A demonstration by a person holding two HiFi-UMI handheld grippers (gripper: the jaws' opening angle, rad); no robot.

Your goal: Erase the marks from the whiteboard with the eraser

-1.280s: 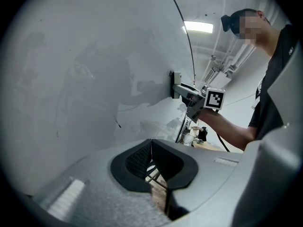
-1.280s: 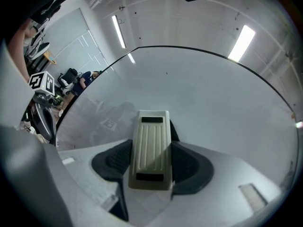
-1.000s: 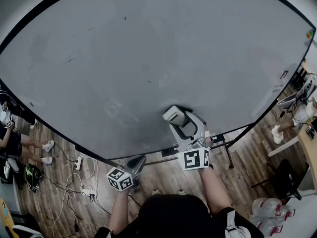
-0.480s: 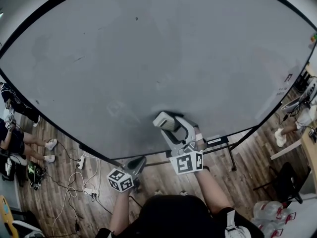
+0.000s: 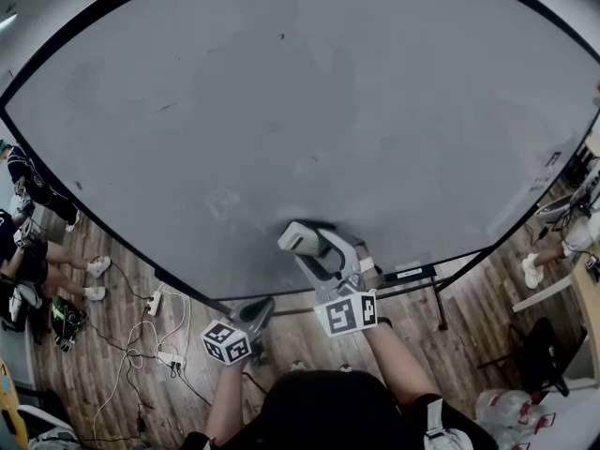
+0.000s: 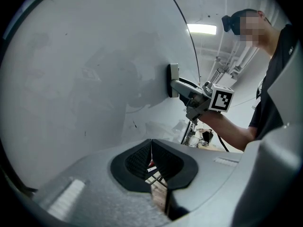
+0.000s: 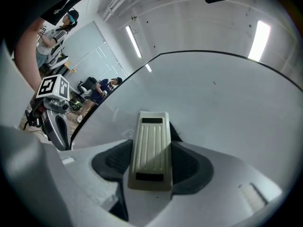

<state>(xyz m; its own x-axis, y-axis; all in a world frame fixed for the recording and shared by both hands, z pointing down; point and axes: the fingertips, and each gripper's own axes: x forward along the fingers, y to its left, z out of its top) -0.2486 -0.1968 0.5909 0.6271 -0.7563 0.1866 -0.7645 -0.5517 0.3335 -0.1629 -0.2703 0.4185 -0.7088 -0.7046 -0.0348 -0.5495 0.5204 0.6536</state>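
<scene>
A large whiteboard (image 5: 309,92) fills the head view, with faint smudges (image 5: 225,204) left of the eraser and a few small dark specks higher up. My right gripper (image 5: 309,242) is shut on a cream ribbed eraser (image 5: 298,238), and the eraser (image 7: 151,148) is pressed flat against the board near its lower edge. In the left gripper view the same eraser (image 6: 173,80) meets the board surface. My left gripper (image 5: 259,309) hangs below the board's bottom edge, its jaws shut with nothing in them.
The whiteboard (image 7: 213,108) stands on a frame with feet (image 5: 412,275) over a wooden floor. Cables and a power strip (image 5: 155,300) lie at the lower left. People sit at the left edge (image 5: 28,251), and another person's shoes (image 5: 530,270) show at the right.
My right gripper has slid the eraser leftward along the board's lower part. The left gripper has stayed in place below the board.
</scene>
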